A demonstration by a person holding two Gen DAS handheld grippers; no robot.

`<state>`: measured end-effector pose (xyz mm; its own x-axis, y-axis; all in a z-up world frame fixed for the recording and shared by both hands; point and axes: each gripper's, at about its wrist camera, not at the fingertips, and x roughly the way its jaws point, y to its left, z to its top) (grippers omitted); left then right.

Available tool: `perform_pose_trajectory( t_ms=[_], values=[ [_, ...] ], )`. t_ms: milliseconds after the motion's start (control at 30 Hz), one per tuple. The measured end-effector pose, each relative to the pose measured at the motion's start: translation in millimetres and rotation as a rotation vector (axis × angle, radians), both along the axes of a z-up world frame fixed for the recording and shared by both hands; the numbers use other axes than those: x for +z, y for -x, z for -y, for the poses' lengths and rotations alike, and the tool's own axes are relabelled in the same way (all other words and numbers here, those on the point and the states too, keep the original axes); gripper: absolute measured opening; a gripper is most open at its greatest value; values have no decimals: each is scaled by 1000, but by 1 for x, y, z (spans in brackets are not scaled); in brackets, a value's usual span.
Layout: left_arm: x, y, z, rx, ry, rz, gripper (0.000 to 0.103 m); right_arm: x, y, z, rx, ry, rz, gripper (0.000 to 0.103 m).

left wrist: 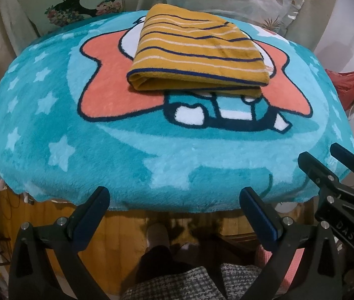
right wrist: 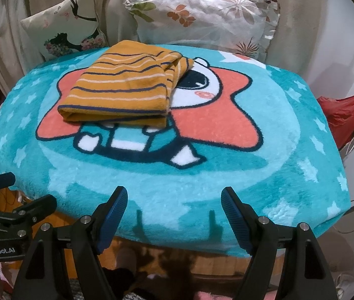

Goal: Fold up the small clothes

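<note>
A folded mustard-yellow striped garment [left wrist: 194, 50] lies on the fluffy turquoise star-patterned blanket [left wrist: 126, 165]. The left hand-held gripper [left wrist: 174, 195] and the right hand-held gripper [right wrist: 174, 197] are both spread and empty, near the blanket's front edge.

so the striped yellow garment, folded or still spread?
Folded. The striped garment lies as a compact rectangle on the blue blanket, stacked layers showing along its near edge. Neither tool touches it.

Left tool [left wrist: 174, 195] low in frame, jaws wide apart, nothing between them. Right tool [right wrist: 174, 195] likewise spread and empty, bottom centre, tilted downward. Both side by side, apart.
</note>
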<state>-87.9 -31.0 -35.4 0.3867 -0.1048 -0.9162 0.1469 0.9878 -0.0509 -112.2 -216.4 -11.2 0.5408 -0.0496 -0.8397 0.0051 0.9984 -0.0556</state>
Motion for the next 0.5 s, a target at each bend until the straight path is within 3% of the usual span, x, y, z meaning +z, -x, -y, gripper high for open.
perform_pose_trajectory(
  t_ms=[500],
  values=[
    [7, -5, 24, -42, -44, 26, 103, 14, 5, 18, -24, -3, 49, 85]
  ],
)
